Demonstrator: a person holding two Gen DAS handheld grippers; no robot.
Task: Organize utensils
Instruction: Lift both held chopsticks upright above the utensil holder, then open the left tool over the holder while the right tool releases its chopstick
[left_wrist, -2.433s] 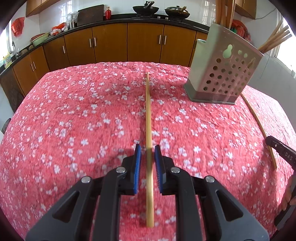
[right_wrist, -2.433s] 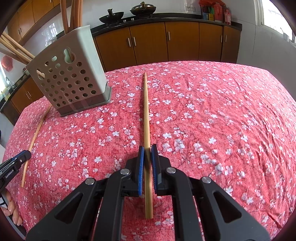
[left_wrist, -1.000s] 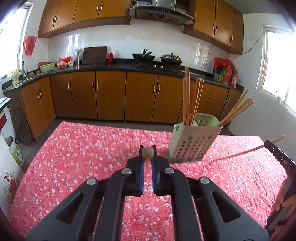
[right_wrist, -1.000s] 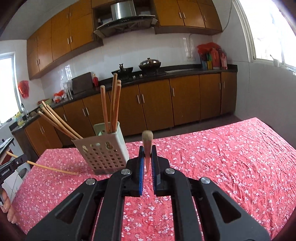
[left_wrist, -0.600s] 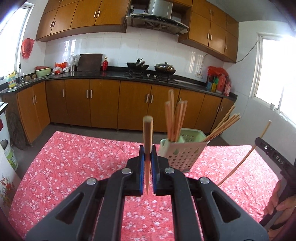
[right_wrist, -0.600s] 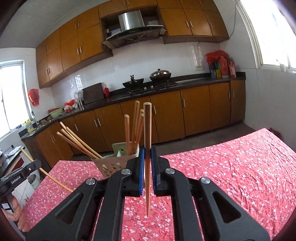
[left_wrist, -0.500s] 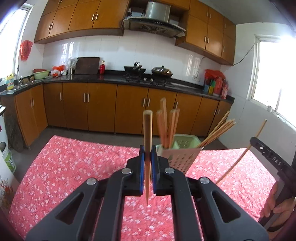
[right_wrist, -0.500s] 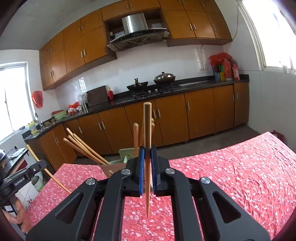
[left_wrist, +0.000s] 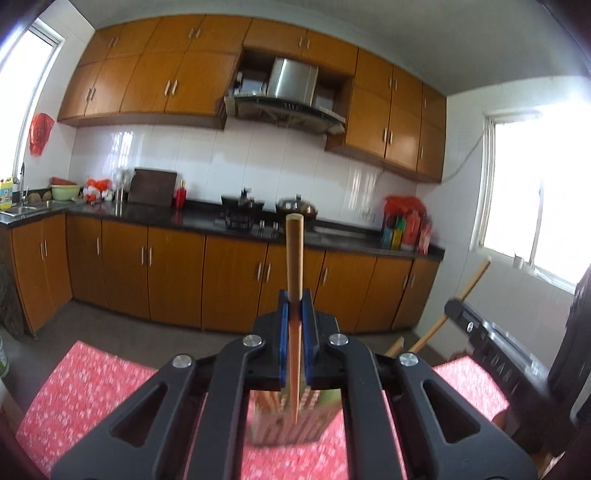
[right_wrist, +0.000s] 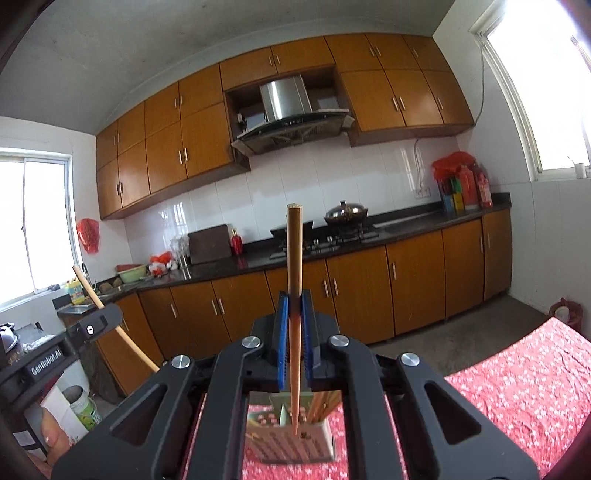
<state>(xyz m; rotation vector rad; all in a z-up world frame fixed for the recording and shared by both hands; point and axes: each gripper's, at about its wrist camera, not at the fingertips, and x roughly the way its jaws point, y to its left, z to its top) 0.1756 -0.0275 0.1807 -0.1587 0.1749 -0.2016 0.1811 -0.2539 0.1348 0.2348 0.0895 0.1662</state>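
My left gripper (left_wrist: 294, 306) is shut on a wooden chopstick (left_wrist: 294, 258) held upright, its lower tip above the perforated utensil holder (left_wrist: 288, 424), which looks blurred below the jaws. My right gripper (right_wrist: 294, 306) is shut on a second wooden chopstick (right_wrist: 294, 258), also upright, its tip over the holder (right_wrist: 291, 439) that has several chopsticks in it. The right gripper and its chopstick show at the right of the left wrist view (left_wrist: 476, 325). The left gripper and its chopstick show at the left of the right wrist view (right_wrist: 88, 328).
The holder stands on a table with a red flowered cloth (left_wrist: 85, 384), also seen in the right wrist view (right_wrist: 524, 387). Kitchen cabinets and a counter with a stove (right_wrist: 332, 236) are behind. A bucket (right_wrist: 83, 406) stands on the floor at left.
Both grippers have lifted their chopsticks off the table, turned them upright and moved in over the holder, which now lies below the jaws instead of ahead of them.
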